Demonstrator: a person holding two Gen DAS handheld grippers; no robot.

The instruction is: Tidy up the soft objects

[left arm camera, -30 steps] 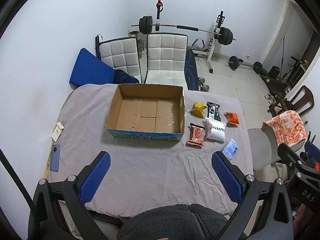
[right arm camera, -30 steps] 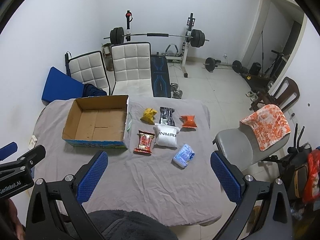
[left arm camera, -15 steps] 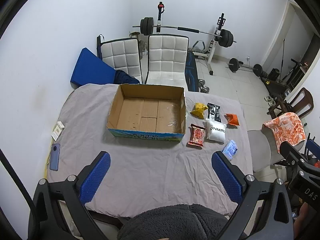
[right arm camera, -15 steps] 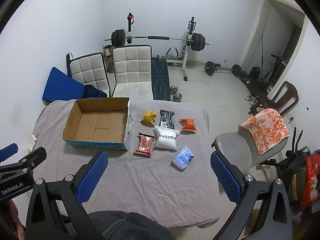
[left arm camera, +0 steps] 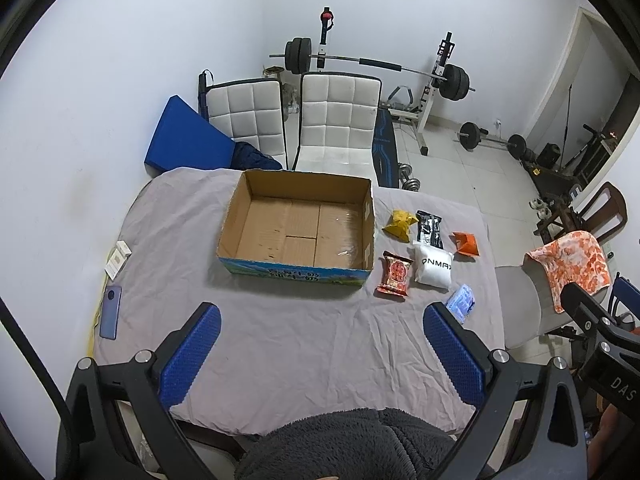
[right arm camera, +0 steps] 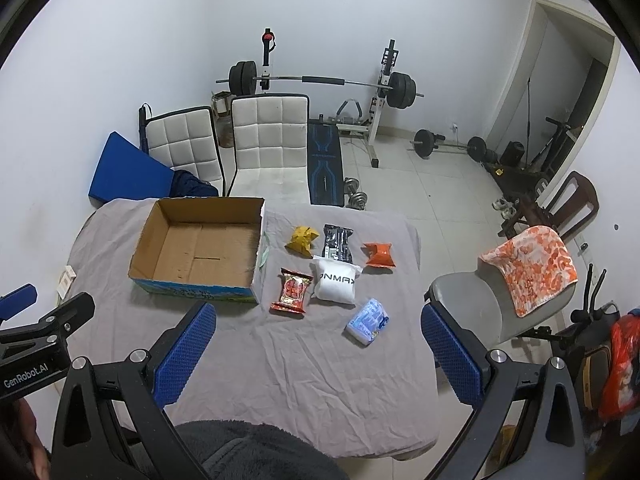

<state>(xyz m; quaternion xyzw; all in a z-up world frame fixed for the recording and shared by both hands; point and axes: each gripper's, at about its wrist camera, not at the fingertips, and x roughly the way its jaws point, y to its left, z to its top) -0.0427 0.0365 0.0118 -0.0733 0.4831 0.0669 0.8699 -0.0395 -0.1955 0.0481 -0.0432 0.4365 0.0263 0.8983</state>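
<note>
You held both tools high above the grey-clothed table (left arm camera: 280, 340), each with its blue-padded fingers spread wide and empty: the left tool (left arm camera: 320, 350) faced the open brown cardboard box (left arm camera: 298, 226), and the right tool (right arm camera: 318, 350) faced the packets. The box stood empty, so no sorting had begun. Six soft packets lay in a cluster just right of the box, within reach of your right tool: a crumpled yellow pouch (right arm camera: 302, 239), a black sachet (right arm camera: 338, 242), an orange pouch (right arm camera: 379, 255), a red snack packet (right arm camera: 291, 290), a white pillow-like bag (right arm camera: 335, 284) and a pale blue tissue pack (right arm camera: 368, 322). The blue pack lay farthest from the box.
</note>
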